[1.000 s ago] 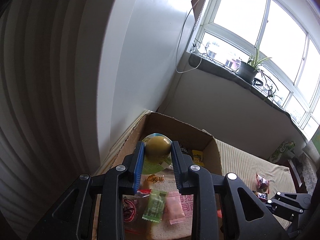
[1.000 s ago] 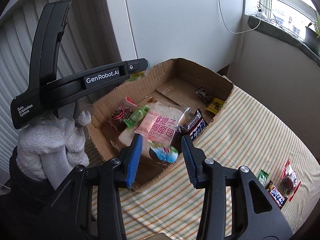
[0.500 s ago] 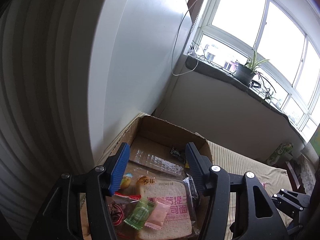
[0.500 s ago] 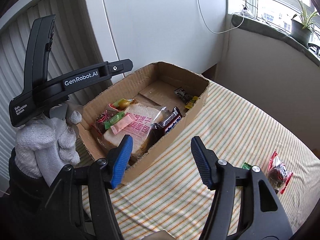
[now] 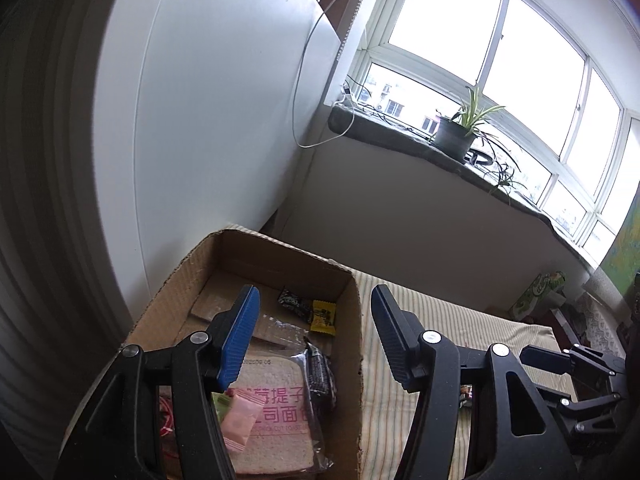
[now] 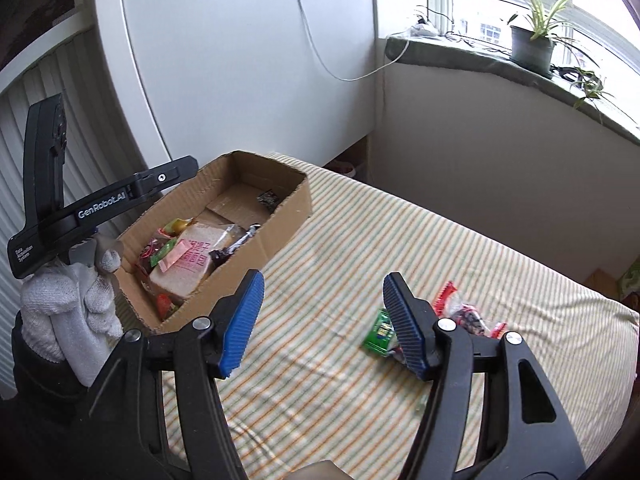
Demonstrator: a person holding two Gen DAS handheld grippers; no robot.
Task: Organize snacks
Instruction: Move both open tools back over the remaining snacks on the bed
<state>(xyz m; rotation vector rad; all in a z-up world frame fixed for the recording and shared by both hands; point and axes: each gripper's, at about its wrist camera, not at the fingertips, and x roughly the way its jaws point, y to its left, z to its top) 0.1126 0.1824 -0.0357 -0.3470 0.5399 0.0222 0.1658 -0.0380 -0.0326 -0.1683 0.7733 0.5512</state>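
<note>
A cardboard box (image 6: pixel 296 204) sits on the striped table and holds a bread packet (image 6: pixel 188 268), candies and a dark bar. It also shows in the left wrist view (image 5: pixel 356 320), with the bread packet (image 5: pixel 276 412), a yellow sachet (image 5: pixel 323 317) and a pink candy (image 5: pixel 238 424) inside. My left gripper (image 5: pixel 314 334) is open and empty above the box's near right wall. My right gripper (image 6: pixel 322 322) is open and empty above the tablecloth, right of the box. A green sachet (image 6: pixel 378 332) and a red-edged packet (image 6: pixel 466 314) lie by its right finger.
A white wall panel (image 6: pixel 248 60) stands behind the box. A window sill with a potted plant (image 6: pixel 532 42) runs along the back right. The striped tablecloth (image 6: pixel 400 240) stretches right of the box. The gloved hand (image 6: pixel 68 300) holds the left gripper beside the box.
My left gripper let go of the yellow-green ball snack into the box, opened and rose. My right gripper opened wider and swung right, away from the box toward the loose packets.
</note>
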